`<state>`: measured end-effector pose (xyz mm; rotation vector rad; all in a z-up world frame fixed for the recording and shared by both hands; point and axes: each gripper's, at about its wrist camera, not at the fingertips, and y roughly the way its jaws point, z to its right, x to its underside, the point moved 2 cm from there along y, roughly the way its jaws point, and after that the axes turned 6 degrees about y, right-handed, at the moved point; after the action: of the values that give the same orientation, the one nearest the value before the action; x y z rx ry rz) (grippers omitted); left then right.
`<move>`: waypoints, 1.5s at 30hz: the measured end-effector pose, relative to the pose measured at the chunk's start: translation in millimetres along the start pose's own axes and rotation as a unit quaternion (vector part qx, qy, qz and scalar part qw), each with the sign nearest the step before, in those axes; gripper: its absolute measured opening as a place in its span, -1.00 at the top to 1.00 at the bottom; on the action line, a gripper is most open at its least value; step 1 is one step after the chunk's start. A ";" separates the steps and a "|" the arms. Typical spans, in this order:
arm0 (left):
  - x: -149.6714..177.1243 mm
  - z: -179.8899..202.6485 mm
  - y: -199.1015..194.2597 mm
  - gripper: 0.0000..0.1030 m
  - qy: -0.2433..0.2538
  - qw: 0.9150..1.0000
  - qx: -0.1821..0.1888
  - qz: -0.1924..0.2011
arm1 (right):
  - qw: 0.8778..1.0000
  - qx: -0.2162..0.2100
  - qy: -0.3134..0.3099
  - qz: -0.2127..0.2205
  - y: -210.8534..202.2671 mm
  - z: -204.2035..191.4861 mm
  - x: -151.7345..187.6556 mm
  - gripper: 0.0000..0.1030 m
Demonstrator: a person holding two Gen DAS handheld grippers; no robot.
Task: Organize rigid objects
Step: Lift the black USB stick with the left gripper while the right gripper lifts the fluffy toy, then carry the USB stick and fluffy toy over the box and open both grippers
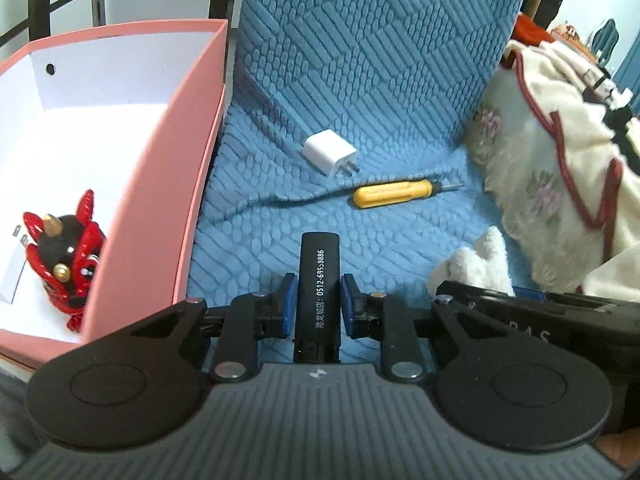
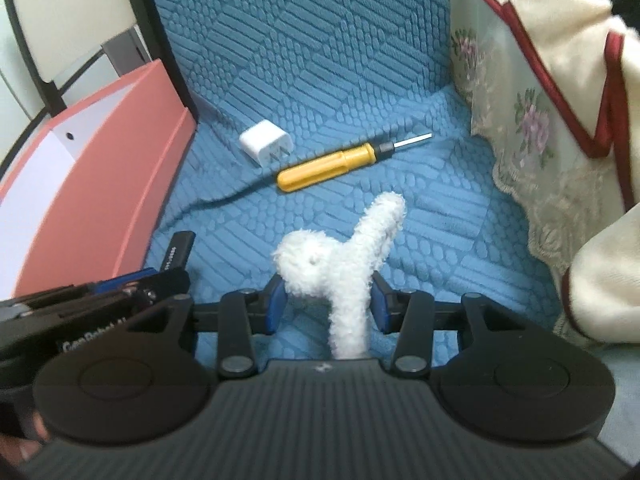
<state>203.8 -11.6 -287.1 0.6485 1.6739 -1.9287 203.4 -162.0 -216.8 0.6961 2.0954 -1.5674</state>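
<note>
Blue quilted seat cover under everything. Left tongs clamped on black lighter, which points forward with white printed digits on its side. Right tongs clamped on white fuzzy toy. Ahead on cover: white charger plug near yellow screwdriver. Pink box at left holds red-black figurine and another white plug.
</note>
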 end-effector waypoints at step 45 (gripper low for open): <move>-106.5 -122.6 -234.3 0.48 -0.072 0.988 -0.008 0.134 | 0.980 -0.140 -0.121 0.071 -147.4 -191.7 -77.0 0.12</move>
<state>136.5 144.1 -58.0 0.6728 1.4339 -1.7264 163.8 -22.6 -8.5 0.5139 1.9843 -1.1853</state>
